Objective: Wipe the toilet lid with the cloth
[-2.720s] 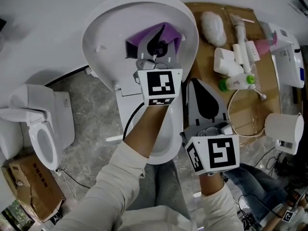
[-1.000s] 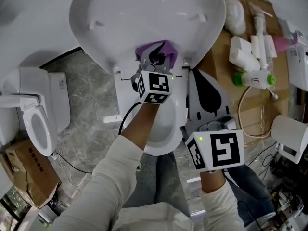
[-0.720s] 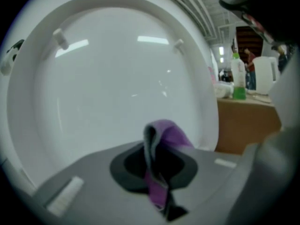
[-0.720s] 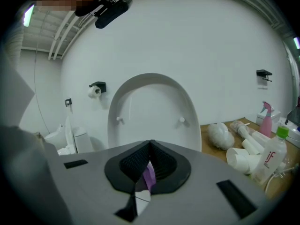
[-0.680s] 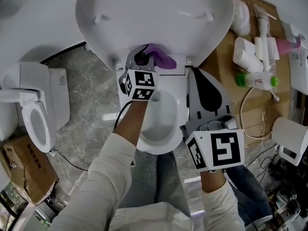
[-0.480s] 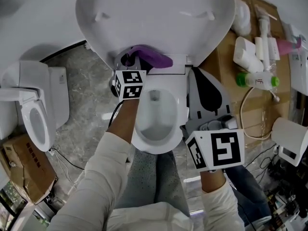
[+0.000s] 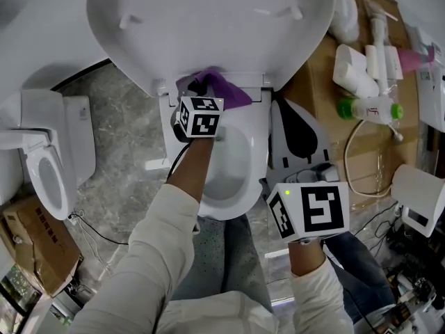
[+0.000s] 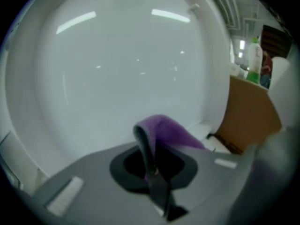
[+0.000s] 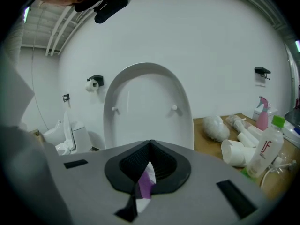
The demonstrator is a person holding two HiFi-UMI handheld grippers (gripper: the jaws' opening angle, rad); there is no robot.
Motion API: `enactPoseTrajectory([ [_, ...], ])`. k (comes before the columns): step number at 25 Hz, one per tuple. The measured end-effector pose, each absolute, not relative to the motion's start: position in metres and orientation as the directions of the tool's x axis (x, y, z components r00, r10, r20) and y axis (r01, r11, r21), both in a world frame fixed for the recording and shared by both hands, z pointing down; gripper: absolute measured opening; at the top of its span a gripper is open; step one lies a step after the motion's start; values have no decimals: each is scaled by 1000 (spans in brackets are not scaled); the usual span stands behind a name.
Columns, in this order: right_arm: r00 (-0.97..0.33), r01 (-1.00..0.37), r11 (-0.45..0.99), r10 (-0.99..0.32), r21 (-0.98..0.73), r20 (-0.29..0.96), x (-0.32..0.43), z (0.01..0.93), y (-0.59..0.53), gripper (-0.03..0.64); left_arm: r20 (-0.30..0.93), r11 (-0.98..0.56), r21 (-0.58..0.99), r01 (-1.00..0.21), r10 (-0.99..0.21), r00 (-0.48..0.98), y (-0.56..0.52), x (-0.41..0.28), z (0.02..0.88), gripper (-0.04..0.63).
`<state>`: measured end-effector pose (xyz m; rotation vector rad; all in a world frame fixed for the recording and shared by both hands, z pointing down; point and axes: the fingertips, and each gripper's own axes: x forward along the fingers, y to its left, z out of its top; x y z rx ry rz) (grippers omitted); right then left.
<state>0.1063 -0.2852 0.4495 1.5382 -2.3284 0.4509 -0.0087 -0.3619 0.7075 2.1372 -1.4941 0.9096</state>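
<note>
The white toilet lid (image 7: 208,26) stands raised, and it fills the left gripper view (image 8: 126,64). A purple cloth (image 7: 222,89) (image 8: 171,131) is pressed against the lid's lower part, just above the hinge. My left gripper (image 7: 201,88) (image 8: 146,149) is shut on that cloth, its marker cube over the bowl (image 7: 233,165). My right gripper (image 7: 280,105) (image 9: 150,146) hangs to the right of the bowl, shut with nothing in it. It points at the lid (image 9: 147,104), and a sliver of purple shows through the gap under its jaws.
A second small toilet (image 7: 45,165) and a cardboard box (image 7: 35,252) stand at the left. On the brown board (image 7: 320,82) at the right lie a green-capped bottle (image 7: 368,108), a pink spray bottle (image 7: 410,58), white parts and a white cup (image 7: 417,193). Cables trail at the lower right.
My left gripper has carried the cloth down the lid from its middle to its lower edge by the hinge, shifting left, then back right. The right gripper has barely moved.
</note>
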Motion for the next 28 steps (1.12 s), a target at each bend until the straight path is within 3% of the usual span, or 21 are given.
enactPoseTrajectory([
  [8, -364, -927, 365, -818, -87, 445, 114, 460, -283, 14, 664, -466, 70, -882, -639, 389, -334, 59, 698, 17],
  [28, -371, -924, 367, -796, -105, 478, 98, 466, -249, 14, 497, -431, 113, -895, -755, 427, -269, 34, 571, 17],
])
